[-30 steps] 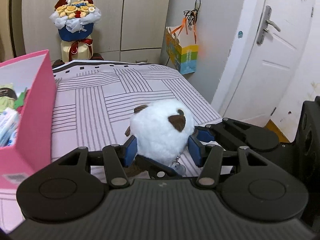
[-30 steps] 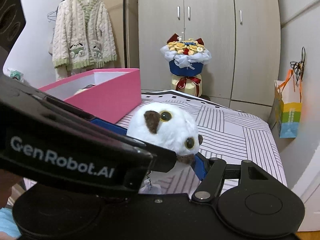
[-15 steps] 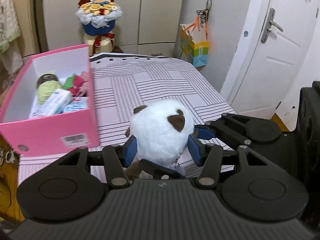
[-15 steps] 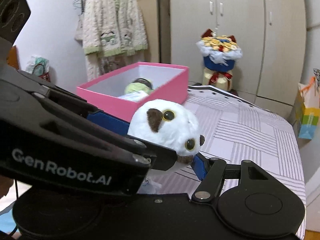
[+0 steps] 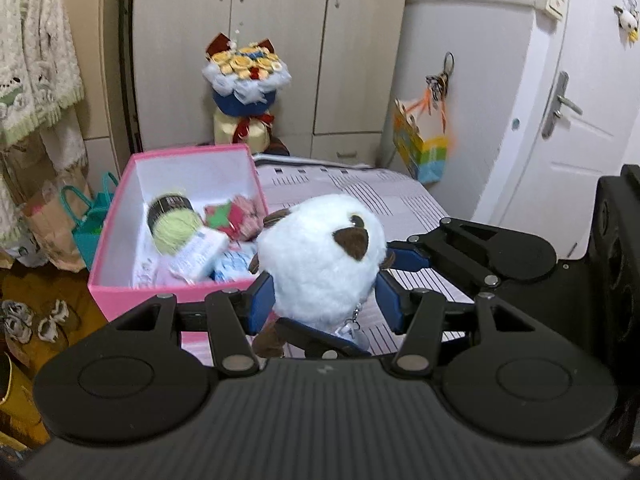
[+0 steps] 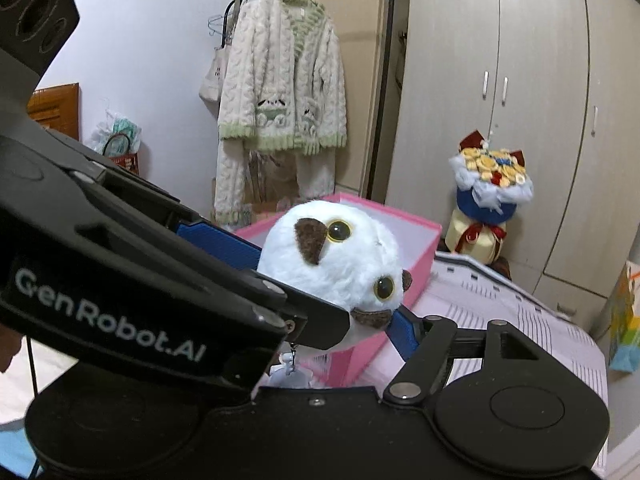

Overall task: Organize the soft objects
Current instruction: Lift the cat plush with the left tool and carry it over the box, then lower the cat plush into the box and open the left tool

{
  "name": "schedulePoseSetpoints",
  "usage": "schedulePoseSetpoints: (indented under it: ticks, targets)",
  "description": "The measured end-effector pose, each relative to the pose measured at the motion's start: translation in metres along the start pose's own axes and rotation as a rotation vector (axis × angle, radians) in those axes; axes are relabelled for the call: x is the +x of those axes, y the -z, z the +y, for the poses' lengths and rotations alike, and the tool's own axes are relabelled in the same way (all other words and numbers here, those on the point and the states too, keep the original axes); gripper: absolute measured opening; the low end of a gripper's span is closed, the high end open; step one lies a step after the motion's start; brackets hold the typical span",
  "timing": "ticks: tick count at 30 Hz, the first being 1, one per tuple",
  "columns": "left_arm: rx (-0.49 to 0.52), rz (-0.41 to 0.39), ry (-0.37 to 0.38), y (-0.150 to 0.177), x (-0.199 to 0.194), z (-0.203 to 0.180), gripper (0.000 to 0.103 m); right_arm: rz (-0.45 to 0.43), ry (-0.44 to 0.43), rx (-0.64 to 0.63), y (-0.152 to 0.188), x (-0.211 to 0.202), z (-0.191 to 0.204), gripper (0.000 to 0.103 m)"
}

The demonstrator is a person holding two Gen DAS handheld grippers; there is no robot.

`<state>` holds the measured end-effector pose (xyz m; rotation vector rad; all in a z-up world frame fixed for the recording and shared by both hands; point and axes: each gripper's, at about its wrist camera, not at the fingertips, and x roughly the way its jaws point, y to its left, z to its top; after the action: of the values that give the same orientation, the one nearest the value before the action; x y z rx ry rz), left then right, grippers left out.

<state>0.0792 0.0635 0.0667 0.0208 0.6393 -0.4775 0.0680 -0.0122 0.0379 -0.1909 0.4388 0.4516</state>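
Left gripper (image 5: 325, 300): blue pads pressed against both flanks of the white plush owl (image 5: 324, 256), held aloft. Right gripper (image 6: 332, 292): fingers also closed upon the same toy, the left unit crossing in front. Behind the toy, an open pink box (image 5: 120, 208) containing green yarn (image 5: 174, 228) sits on the striped bedspread (image 5: 360, 192).

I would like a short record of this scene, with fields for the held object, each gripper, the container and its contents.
held object: white plush owl
left gripper: shut on the owl, a blue finger on each side
right gripper: one finger touches the owl; grip unclear
container: pink box, open
contents: green yarn ball, tissue packet, other small soft items
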Motion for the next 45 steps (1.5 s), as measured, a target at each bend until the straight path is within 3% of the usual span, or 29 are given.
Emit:
schedulePoseSetpoints:
  ticks: [11,19,28,35,38,41,45]
  targets:
    - [-0.094,-0.045,0.028,-0.056,0.043,0.077,0.053,-0.03,-0.093,0.092,-0.048,0.082,-0.046,0.077]
    - [-0.231,0.023,0.061,-0.078,0.11,0.13,0.053,0.018,-0.163,0.192,-0.05,0.153,-0.085,0.077]
    - [-0.363,0.102,0.103,-0.079,0.173,0.161,0.053,0.077,-0.136,0.173,-0.043,0.202,-0.105,0.077]
    - [-0.415,0.124,0.083,-0.074,0.195,0.173,0.053,0.092,-0.055,0.12,-0.039,0.218,-0.101,0.077]
    - [-0.405,0.07,0.022,-0.073,0.184,0.172,0.054,0.076,-0.011,0.103,-0.036,0.21,-0.098,0.081]
    - [-0.382,0.034,0.011,-0.068,0.168,0.17,0.054,0.051,0.024,0.077,-0.03,0.192,-0.093,0.083]
    - [-0.355,-0.001,-0.028,-0.055,0.145,0.164,0.054,-0.01,0.003,0.077,-0.021,0.162,-0.088,0.082]
